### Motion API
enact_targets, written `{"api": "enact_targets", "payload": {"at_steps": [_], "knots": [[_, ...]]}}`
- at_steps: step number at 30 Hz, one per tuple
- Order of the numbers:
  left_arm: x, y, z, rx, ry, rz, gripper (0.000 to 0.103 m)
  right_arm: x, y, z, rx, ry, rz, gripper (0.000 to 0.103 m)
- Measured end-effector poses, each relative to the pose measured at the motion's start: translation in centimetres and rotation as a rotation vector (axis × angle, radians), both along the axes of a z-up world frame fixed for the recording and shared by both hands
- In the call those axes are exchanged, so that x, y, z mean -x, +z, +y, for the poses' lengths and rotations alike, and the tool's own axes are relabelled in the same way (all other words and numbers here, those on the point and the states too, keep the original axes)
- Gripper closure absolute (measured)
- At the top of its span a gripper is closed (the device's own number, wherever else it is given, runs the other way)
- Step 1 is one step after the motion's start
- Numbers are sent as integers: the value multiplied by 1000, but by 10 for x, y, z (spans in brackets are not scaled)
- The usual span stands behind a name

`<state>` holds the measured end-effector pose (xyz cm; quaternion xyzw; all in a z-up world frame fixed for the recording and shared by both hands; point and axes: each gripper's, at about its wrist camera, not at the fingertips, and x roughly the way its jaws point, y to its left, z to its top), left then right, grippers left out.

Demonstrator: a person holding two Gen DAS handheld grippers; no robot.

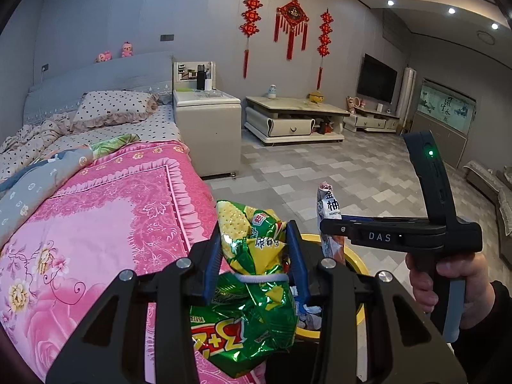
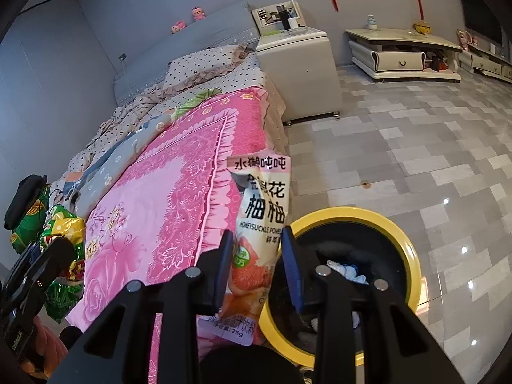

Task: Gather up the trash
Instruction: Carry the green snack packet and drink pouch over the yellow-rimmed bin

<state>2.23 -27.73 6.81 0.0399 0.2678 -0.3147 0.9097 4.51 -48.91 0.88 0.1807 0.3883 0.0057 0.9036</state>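
Now carrying: left claw (image 1: pixel 256 256) clamps green biscuit wrapper (image 1: pixel 252 275), right claw (image 2: pixel 256 256) clamps pomelo candy packet (image 2: pixel 260 224); yellow-rimmed bin (image 2: pixel 400 233) just below-right, next release over its mouth.

Foil, film, cloth and glazed tile

The green snack bag (image 1: pixel 252 288) is crinkled, shiny foil; the white pouch (image 2: pixel 262 220) smooth printed plastic film. At left the pink bedspread (image 2: pixel 166 192) looks like soft cloth with a slight sheen. The floor tiles (image 2: pixel 416 160), upper right, are glossy, mirroring lamps. The bin rim (image 2: pixel 412 249) is smooth yellow plastic.
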Motion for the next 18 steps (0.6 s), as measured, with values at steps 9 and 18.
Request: {"api": "enact_targets", "payload": {"at_steps": [9,18], "knots": [[-19,-13,-49,-20,-59,13,66,9,-5,-39,37,-102,-3,74],[-43,-44,-91,-77,-84,102,66,6,-22,-62,39,-155,32,74]]}}
